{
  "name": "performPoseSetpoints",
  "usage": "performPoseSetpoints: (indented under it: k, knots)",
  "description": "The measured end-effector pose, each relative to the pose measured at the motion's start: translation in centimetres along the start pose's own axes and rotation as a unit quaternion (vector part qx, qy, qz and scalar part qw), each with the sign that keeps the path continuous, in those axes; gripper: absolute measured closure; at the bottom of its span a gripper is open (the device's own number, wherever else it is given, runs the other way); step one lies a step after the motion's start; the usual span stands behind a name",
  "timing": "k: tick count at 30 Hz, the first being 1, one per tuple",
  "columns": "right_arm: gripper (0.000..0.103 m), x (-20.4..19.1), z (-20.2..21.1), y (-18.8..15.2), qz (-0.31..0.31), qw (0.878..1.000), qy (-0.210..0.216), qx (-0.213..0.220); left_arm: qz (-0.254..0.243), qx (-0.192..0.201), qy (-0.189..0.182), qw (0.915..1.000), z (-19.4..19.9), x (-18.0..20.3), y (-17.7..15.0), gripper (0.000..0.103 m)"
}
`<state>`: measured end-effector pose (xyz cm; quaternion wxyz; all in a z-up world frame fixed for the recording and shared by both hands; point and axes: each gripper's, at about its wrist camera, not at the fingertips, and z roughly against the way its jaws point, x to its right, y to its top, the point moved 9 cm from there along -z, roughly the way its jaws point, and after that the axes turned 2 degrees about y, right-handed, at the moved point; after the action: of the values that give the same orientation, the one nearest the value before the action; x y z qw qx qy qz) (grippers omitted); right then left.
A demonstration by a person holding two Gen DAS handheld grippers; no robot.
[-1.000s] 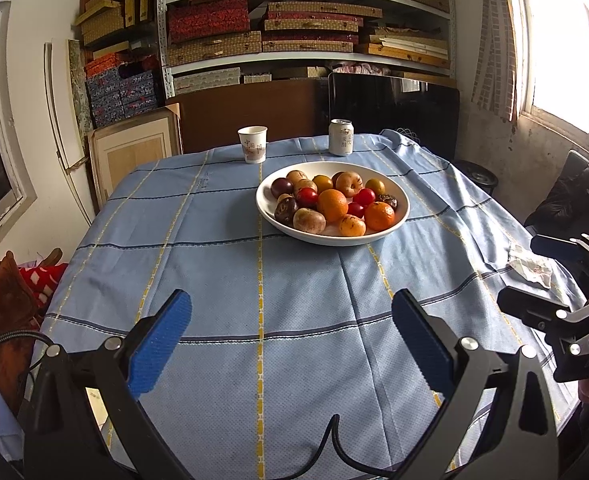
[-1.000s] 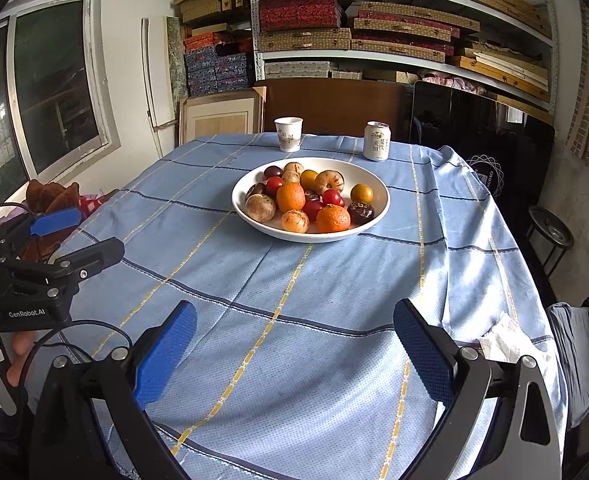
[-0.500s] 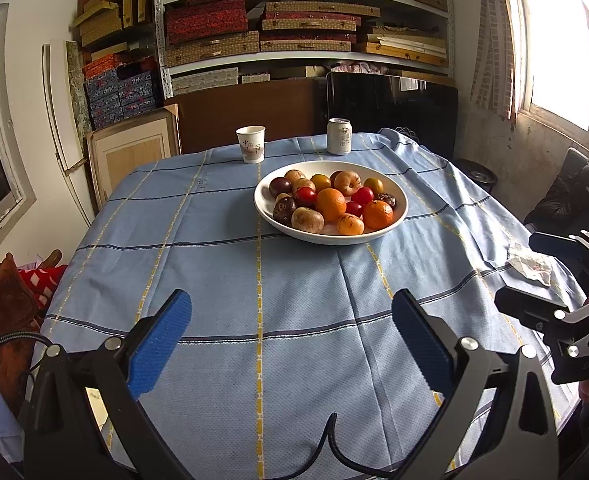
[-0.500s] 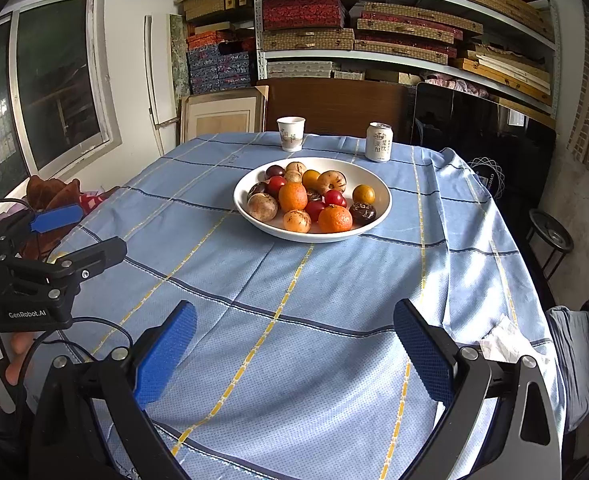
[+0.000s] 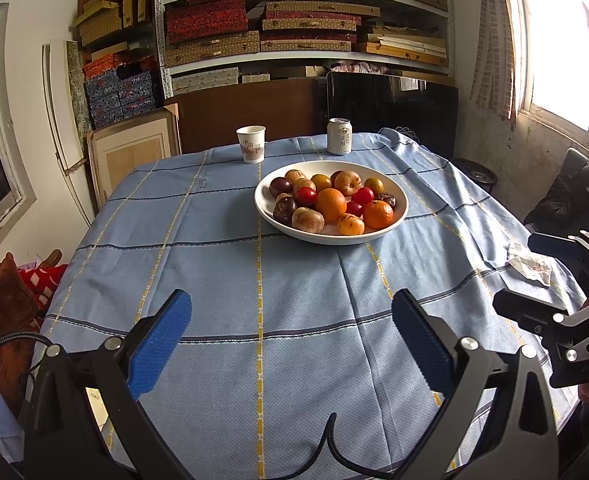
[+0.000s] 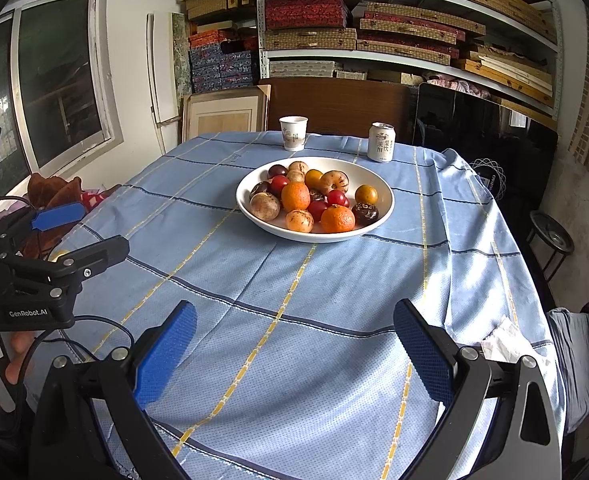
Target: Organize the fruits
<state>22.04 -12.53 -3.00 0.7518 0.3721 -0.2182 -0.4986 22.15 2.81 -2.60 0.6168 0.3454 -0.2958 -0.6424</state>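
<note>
A white bowl (image 5: 326, 238) (image 6: 314, 238) stands on the blue checked tablecloth past the table's middle. It holds several fruits: an orange (image 5: 330, 203) (image 6: 295, 196), a mandarin (image 5: 378, 214), red tomatoes (image 5: 305, 196), brown and dark round fruits. My left gripper (image 5: 290, 304) hovers open over the near cloth, well short of the bowl, with nothing between its blue pads. My right gripper (image 6: 294, 312) is open and empty too, at the same distance. Each shows at the edge of the other's view: the right gripper (image 5: 530, 274), the left gripper (image 6: 90, 228).
Behind the bowl stand a paper cup (image 5: 251, 144) and a drink can (image 5: 339, 136). A crumpled tissue (image 5: 530, 266) lies near the table's right edge. Shelves of boxes fill the back wall. A stool (image 6: 552, 236) stands right of the table.
Hardly anything: both grippers stay open and low at the near side, with only a slight drift of the views. The fruits and bowl have not moved.
</note>
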Motion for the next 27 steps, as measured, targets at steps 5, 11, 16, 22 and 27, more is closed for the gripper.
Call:
performPoseSetpoints:
  k: [5,11,16,22,27]
  knots:
    - [0.004,-0.04,-0.01,0.0,0.0,1.0,0.001,0.0,-0.001,0.0,0.0,1.0,-0.03,0.05,0.0,0.005]
    - [0.004,-0.25,0.06,0.03,0.002,1.0,0.002,-0.001,-0.001,0.0,0.001,1.0,0.01,0.09,-0.08,0.005]
    - [0.004,-0.27,0.04,0.03,0.002,1.0,0.002,-0.001,-0.001,0.0,0.0,1.0,0.0,0.1,-0.1,0.005]
    - [0.004,-0.28,0.05,0.04,0.002,1.0,0.002,-0.001,-0.001,0.0,0.001,1.0,0.01,0.09,-0.08,0.005]
    - [0.004,-0.29,0.06,0.04,0.002,1.0,0.002,-0.001,-0.001,0.0,0.001,1.0,0.02,0.06,-0.07,0.005]
